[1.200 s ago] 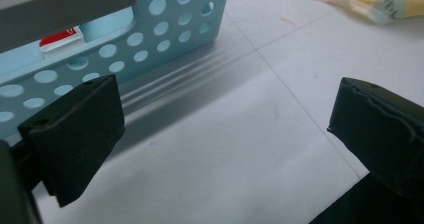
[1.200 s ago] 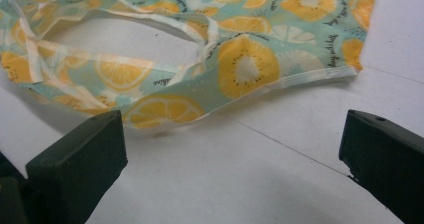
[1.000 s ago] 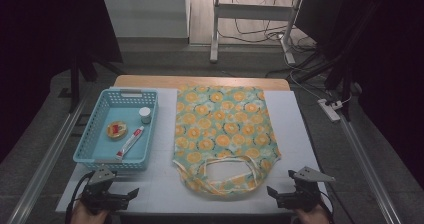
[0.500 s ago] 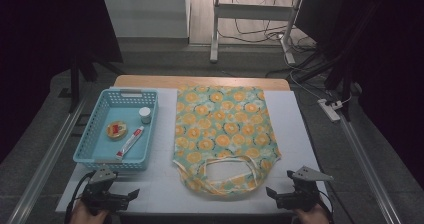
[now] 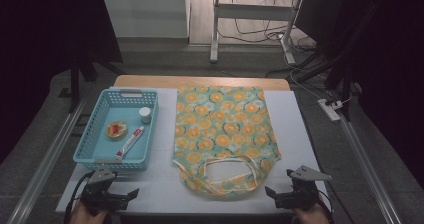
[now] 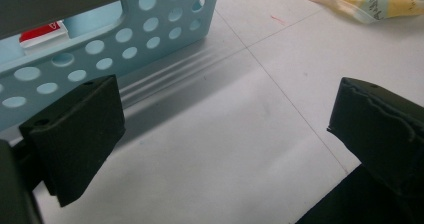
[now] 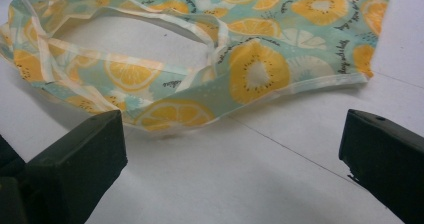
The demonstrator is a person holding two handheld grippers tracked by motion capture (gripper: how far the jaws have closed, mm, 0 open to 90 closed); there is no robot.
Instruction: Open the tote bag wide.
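Flat orange-slice-patterned fabric tote bag (image 5: 222,134) on white desk (image 5: 300,119), left tongs (image 5: 134,193) and right tongs (image 5: 270,191) released, empty, flanking its handles, pale blue perforated plastic basket (image 5: 95,141) left of bag.

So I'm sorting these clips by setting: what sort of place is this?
Probably a lab or workshop recording bay, not a home. A white-topped table stands between metal floor rails, with loose cables and a white power strip on the floor behind, and the surroundings are dark.
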